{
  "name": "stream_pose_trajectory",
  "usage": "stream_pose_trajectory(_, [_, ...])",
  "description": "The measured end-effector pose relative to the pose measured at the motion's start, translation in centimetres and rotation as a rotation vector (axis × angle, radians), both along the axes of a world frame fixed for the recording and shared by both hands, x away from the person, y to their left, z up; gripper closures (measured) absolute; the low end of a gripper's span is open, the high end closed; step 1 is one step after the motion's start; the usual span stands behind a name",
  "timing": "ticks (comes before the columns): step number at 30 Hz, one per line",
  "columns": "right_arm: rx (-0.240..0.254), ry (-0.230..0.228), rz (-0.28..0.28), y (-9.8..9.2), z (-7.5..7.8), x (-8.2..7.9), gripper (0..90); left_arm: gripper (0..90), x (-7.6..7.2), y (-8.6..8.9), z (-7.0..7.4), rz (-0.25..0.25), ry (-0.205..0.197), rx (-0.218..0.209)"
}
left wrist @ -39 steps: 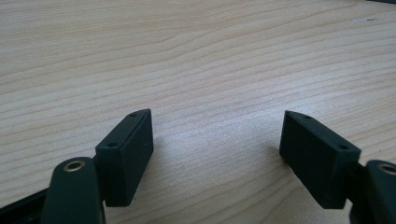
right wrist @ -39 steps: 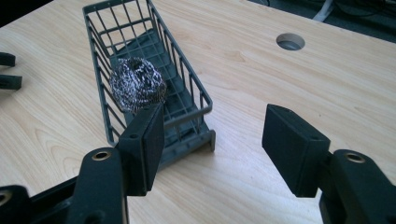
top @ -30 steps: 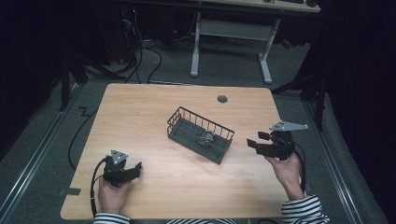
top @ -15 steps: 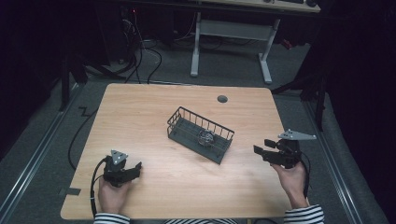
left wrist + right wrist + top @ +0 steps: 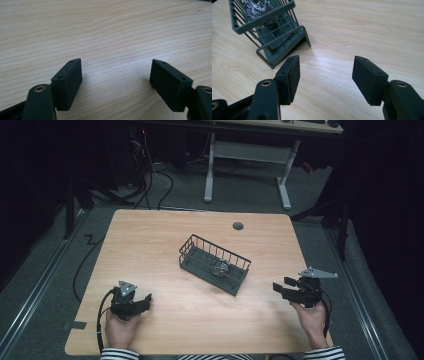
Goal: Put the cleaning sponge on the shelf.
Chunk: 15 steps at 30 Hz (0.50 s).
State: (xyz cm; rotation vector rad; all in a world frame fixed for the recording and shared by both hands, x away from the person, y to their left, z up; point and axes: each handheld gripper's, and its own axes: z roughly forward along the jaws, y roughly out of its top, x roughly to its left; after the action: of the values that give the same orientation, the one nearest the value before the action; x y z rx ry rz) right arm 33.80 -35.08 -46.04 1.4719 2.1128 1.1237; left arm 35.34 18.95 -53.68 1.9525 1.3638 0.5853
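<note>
Two tongs rest low over the wooden worktop (image 5: 150,245). The left tongs (image 5: 141,303) sit near the front left edge, jaws apart and empty. In the middle stands a grey wire basket (image 5: 200,261) holding a steel scouring ball (image 5: 220,267). The right tongs (image 5: 281,287) point toward it, jaws apart, nothing between.

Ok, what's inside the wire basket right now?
A crumpled steel-wool scrubber sits inside the wire basket, toward its right end. The basket's bars partly cover the scrubber, so whatever lies beneath it cannot be seen.
</note>
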Motion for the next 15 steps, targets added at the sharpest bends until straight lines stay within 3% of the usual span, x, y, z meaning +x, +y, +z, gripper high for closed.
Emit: stream_pose_trajectory(15, [0.000, 0.051, -0.015, 0.7, -3.5, 0.0, 39.4, 26.5, 0.0, 0.0, 0.0, 0.000, 0.000, 0.000])
